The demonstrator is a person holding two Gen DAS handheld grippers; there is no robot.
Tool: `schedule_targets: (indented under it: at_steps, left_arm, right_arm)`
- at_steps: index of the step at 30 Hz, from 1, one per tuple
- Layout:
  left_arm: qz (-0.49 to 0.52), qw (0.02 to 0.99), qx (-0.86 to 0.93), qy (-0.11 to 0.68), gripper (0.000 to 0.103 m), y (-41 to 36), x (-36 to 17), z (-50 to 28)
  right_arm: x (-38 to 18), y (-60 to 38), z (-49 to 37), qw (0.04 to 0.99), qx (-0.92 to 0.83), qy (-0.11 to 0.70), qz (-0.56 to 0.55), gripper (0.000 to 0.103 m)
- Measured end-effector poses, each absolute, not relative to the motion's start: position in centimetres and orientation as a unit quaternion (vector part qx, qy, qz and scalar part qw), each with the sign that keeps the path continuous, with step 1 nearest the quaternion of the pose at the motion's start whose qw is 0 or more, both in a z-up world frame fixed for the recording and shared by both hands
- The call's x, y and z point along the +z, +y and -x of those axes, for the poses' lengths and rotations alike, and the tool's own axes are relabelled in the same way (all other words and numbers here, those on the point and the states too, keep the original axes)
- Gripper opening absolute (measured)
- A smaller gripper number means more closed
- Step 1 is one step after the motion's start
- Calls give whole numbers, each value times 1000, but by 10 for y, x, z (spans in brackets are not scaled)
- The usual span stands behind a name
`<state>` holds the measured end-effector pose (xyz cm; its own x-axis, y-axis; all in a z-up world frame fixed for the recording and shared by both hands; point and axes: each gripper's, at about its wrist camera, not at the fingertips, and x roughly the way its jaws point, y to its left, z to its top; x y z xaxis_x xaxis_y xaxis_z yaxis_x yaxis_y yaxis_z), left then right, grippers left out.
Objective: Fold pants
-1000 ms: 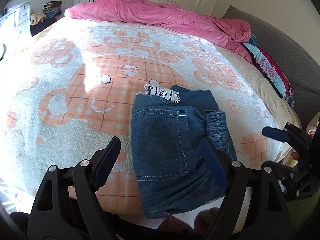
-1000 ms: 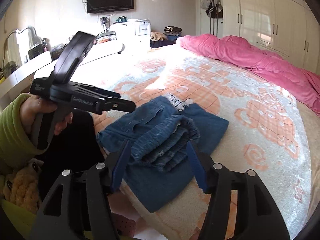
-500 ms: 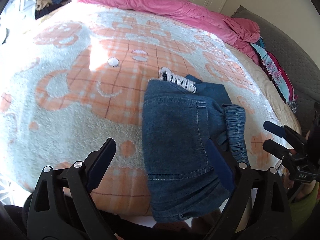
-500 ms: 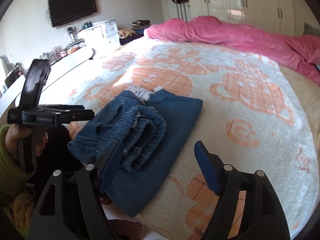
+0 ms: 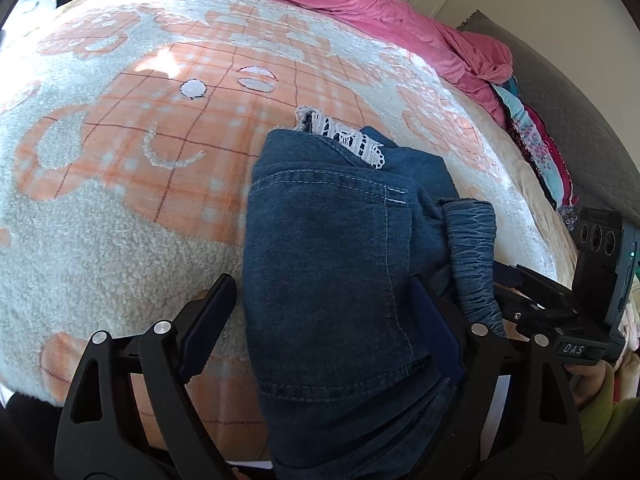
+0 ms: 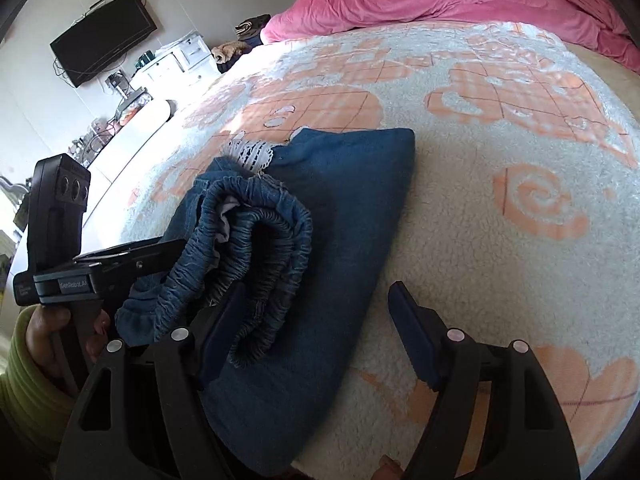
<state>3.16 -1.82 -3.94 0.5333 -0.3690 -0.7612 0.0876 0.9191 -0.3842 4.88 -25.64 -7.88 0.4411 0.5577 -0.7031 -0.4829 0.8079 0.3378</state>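
folded pants [image 5: 328,264] | between spread left hand-held gripper [image 5: 320,320] fingers, closing, ungripped

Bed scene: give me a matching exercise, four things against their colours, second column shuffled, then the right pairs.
Things:
1. pants
2. duvet
3. trim
4. sleeve

Colours:
A. white lace
B. yellow-green
C. dark blue denim
D. pink

Pairs: 1-C, 2-D, 3-A, 4-B
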Motion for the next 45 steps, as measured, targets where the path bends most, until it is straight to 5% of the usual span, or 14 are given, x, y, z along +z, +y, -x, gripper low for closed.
schedule_targets:
  at_steps: [3,6,8,10,14,27,45]
  left_arm:
    - [150,865,-131,460,78,-22,-41,-37]
    - [154,865,-131,460,68,-24,-42,-41]
    - [150,866,-132,458,58,-27,-40,-40]
    - [144,872,-132,449,48,-31,-35,-35]
    - [136,883,-130,429,38,-34,-22,-26]
    - [111,903,-131,394,37,-36,19,-71]
    - [127,894,-120,413,37,-24,-3,-150]
  right_arm:
    - [-81,-253,-53,846,315,428,-47,67]
    - [-83,-249,-57,839,334,427,-53,49]
    - [-83,-247,-56,832,351,425,-61,27]
    - [-80,-244,-50,841,347,413,-51,24]
    - [-68,-237,-36,862,333,382,-20,21]
    - [-26,-223,-76,888,321,329,10,20]
    - [-33,-212,-163,901,273,338,10,20]
